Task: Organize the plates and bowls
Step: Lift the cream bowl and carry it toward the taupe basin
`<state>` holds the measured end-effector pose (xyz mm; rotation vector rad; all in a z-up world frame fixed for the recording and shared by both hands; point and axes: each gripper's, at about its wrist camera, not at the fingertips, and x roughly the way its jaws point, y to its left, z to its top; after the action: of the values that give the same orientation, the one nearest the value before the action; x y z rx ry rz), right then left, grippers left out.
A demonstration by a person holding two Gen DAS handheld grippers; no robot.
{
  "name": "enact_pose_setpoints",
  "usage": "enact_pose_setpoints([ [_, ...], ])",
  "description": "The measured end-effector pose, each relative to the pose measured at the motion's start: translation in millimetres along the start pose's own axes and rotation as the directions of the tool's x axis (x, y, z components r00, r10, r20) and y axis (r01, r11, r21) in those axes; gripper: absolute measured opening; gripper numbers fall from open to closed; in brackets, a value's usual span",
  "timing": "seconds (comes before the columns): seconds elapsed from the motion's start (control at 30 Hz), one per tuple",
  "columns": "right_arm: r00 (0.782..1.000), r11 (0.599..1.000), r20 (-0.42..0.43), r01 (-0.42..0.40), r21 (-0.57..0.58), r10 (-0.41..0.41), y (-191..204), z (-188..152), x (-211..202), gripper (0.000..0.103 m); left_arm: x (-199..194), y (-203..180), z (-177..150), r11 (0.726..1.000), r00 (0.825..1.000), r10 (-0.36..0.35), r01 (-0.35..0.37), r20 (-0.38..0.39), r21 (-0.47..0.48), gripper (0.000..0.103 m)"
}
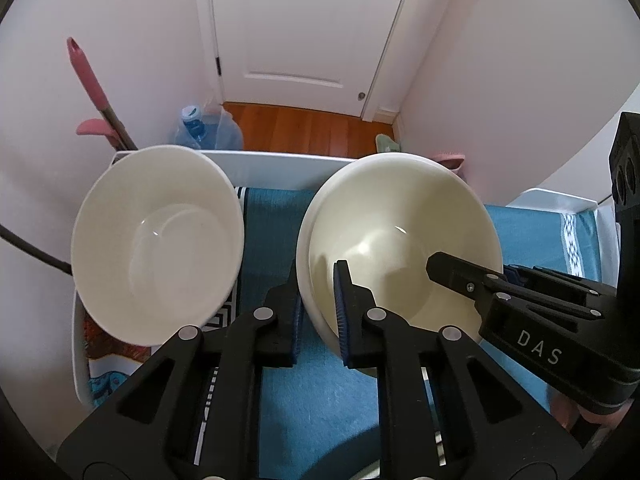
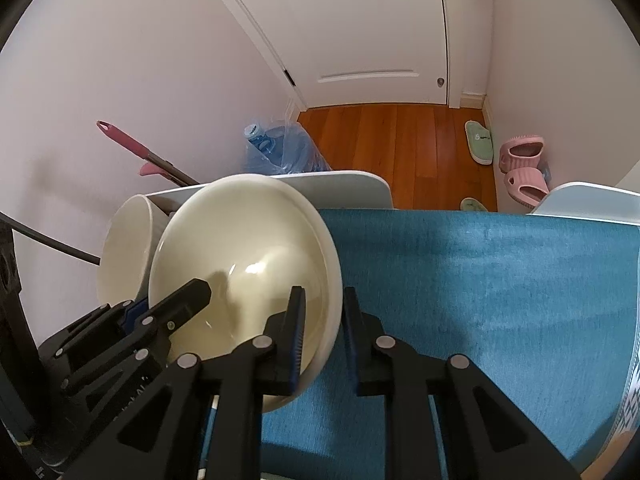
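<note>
Two white-rimmed sections of counter (image 1: 280, 164) carry the scene, covered by a teal cloth (image 1: 312, 392) with a patterned border at its left and right edges.

On the cloth near the counter's far-left corner, a single white bowl (image 1: 160, 240) is tipped with its opening toward the cameras, close against the far rim. Just to its right, nearer the middle of the far edge, sits a cream bowl nested in a white one; this nested pair (image 1: 400, 208) is also tilted toward the cameras. In the left wrist view a strip of cloth separates it from the single bowl.

Both grippers are at the nested pair. The left gripper (image 1: 316, 276) straddles the pair's near-left rim: one of its fingers (image 1: 344, 320) is inside the cream bowl, the other outside against the white wall. The right gripper (image 2: 323, 292) straddles the pair's right rim the same way, with one finger inside and one outside above the cloth. Each set of fingers is partly spread with the rim between them; whether the pads actually press the walls I cannot tell.
</note>
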<state>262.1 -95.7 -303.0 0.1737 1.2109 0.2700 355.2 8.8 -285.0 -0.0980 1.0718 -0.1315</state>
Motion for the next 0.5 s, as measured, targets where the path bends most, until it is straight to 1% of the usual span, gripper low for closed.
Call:
enact_pose_setpoints([
  [0.13,1.0,1.0,0.03,-0.005,-0.007,0.006,-1,0,-16,0.016,-19,-10,4,1.0,1.0,0.005,-0.005,0.03,0.007,0.012],
  [0.27,0.997,1.0,0.069,-0.015,-0.016,0.016,-2,1,-43,0.016,-45,-25,6,1.0,0.998,0.002,-0.003,0.069,0.013,0.012],
  [0.37,0.994,1.0,0.103,-0.017,-0.024,0.02,-6,0,-71,0.016,-68,-45,5,1.0,0.995,0.001,-0.004,0.101,0.029,0.012],
  [0.5,0.99,0.999,0.142,-0.011,-0.03,0.015,-17,-6,-112,0.016,-100,-81,-3,0.999,0.99,-0.015,0.009,0.138,0.043,0.012],
])
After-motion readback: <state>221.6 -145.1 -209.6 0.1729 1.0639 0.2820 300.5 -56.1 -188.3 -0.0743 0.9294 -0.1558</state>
